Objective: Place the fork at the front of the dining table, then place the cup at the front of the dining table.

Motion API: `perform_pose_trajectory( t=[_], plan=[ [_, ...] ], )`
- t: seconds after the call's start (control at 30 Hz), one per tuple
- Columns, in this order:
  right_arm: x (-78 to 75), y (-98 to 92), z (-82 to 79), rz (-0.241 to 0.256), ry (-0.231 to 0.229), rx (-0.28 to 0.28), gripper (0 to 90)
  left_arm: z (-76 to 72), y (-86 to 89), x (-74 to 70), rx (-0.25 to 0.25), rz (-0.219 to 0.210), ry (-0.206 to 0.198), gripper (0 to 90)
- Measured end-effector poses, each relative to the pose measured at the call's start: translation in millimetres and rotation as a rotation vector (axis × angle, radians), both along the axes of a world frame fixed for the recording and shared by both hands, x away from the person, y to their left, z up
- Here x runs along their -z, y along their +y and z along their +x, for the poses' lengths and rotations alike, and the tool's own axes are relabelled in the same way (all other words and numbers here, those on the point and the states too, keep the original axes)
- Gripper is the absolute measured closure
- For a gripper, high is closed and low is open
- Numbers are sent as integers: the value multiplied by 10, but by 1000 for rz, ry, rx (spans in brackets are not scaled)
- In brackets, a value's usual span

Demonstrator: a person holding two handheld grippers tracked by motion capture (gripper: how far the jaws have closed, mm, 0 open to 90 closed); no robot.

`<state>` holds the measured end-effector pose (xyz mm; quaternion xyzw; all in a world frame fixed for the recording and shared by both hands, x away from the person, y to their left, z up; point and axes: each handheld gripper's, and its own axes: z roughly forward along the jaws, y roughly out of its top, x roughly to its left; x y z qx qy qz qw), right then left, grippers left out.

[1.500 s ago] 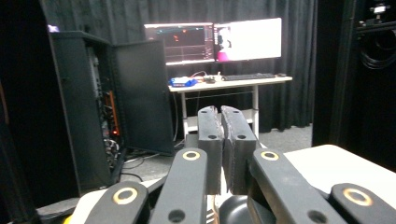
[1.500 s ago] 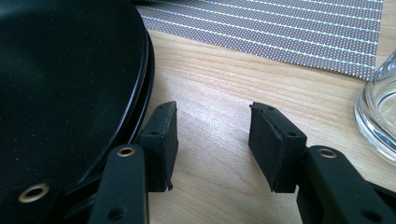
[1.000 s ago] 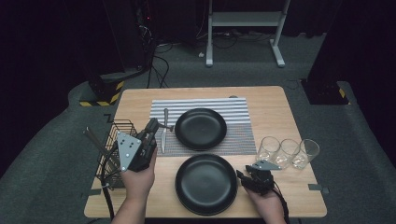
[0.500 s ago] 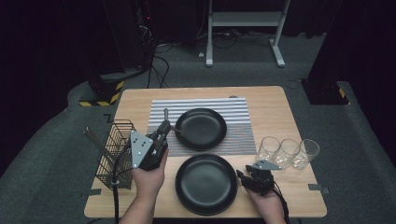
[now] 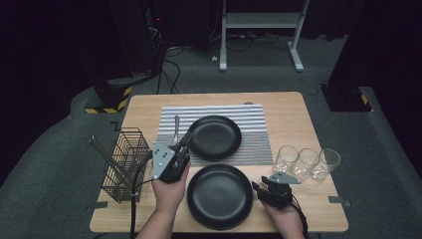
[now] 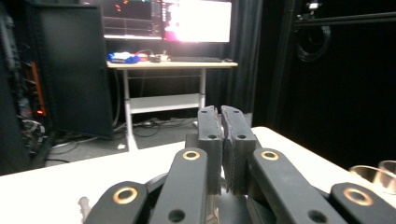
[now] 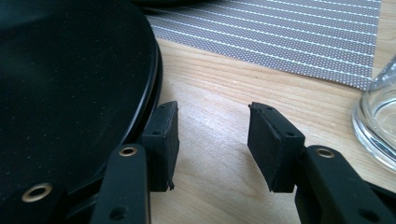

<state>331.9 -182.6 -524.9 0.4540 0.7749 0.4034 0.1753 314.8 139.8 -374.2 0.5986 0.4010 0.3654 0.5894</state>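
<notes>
Two black plates lie on the wooden table (image 5: 293, 112): a far plate (image 5: 215, 137) on the striped mat (image 5: 251, 117) and a near plate (image 5: 219, 196) at the front edge. My left gripper (image 5: 189, 138) hovers over the far plate's left rim, beside a metal utensil (image 5: 175, 125) lying on the mat. Its jaws are shut with nothing between them (image 6: 225, 112). My right gripper (image 5: 256, 188) rests low on the table at the near plate's right rim. It stands open (image 7: 212, 121), its left jaw right beside the plate's edge (image 7: 70, 70).
A black wire basket (image 5: 124, 162) holding a long utensil (image 5: 104, 154) stands at the table's left edge. Three clear glasses (image 5: 307, 162) line up at the right, the nearest one (image 7: 378, 121) just right of my right gripper. Desk and monitors beyond.
My left gripper has swung right and forward, from beside the wire basket to the far plate's left rim. The right gripper has stayed put.
</notes>
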Motion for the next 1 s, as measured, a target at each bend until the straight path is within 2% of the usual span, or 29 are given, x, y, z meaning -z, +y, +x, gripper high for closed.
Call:
perform_pose_trajectory(
  t=[0.23, 0.3, 0.37, 0.5, 0.7, 0.87, 1.0],
  plan=[
    [-7, -14, -16, 11, -20, 6, 531, 54, -70, -23, 30, -7, 8, 868],
    [-9, -11, -8, 10, -23, -2, 536, 61, -74, -31, 47, -25, 7, 868],
    [-11, -3, -13, 4, -31, -4, 546, 65, -91, -27, 48, -18, 1, 868],
    [-30, -1, -72, 0, -75, -2, 580, 71, -119, 4, 58, -32, 9, 868],
    [-121, 26, -138, -12, -140, -2, 602, 40, -212, 8, 89, -49, -11, 868],
    [-288, 104, -216, 10, -204, -9, 603, 47, -308, 50, 122, -45, 6, 868],
    [-409, 207, -194, 4, -233, -27, 621, 62, -358, 68, 136, -43, 6, 868]
  ],
)
